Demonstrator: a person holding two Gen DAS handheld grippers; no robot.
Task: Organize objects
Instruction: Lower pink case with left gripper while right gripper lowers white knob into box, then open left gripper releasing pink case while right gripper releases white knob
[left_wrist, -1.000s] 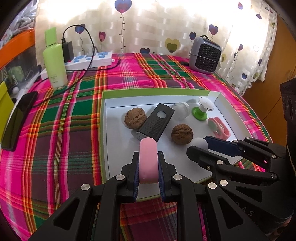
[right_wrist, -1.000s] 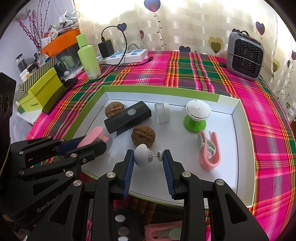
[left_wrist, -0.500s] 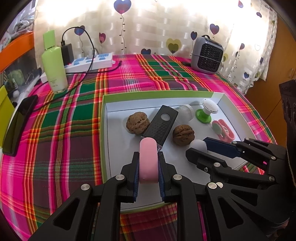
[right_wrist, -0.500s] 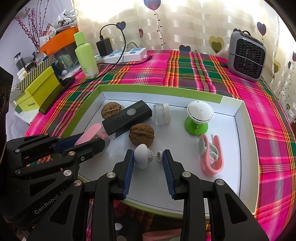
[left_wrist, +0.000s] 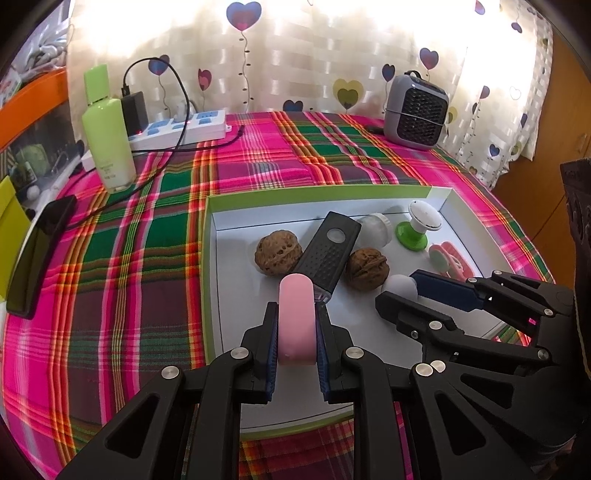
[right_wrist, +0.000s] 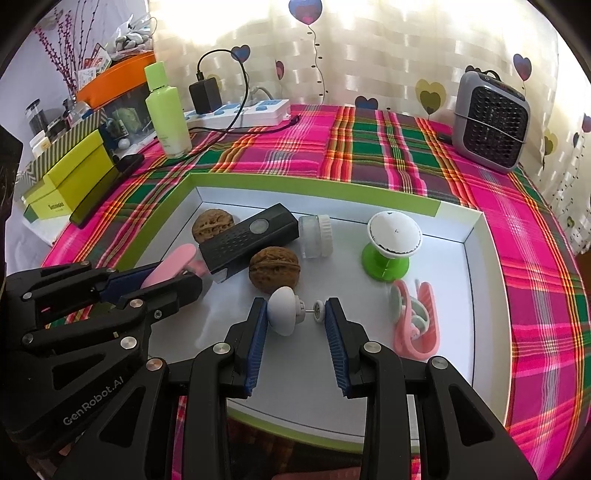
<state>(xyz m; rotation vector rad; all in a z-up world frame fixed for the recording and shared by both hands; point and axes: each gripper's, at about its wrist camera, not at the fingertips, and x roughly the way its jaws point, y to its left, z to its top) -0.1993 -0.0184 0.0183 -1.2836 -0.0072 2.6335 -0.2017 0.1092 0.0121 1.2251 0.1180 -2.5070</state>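
Note:
My left gripper (left_wrist: 295, 325) is shut on a pink oblong piece (left_wrist: 296, 317), held above the near left part of the white tray (left_wrist: 236, 376). It also shows in the right wrist view (right_wrist: 166, 277). My right gripper (right_wrist: 293, 317) is shut on a white mushroom-shaped knob with a thin pin (right_wrist: 282, 310), above the tray's near middle (right_wrist: 476, 295). In the tray lie two walnuts (right_wrist: 273, 269) (right_wrist: 212, 225), a black remote (right_wrist: 251, 240), a small clear jar (right_wrist: 314, 236), a green-and-white knob (right_wrist: 391, 240) and a pink clip (right_wrist: 417, 321).
The tray sits on a pink-green plaid cloth (left_wrist: 147, 221). Behind it stand a green bottle (left_wrist: 107, 129), a power strip with charger and cable (left_wrist: 177, 125) and a grey heater (left_wrist: 415, 107). A black phone (left_wrist: 37, 254) and yellow-green boxes (right_wrist: 66, 177) lie at the left.
Both grippers have drawn slightly back and up over the tray's near edge, holding the same things. The objects in the tray have not moved.

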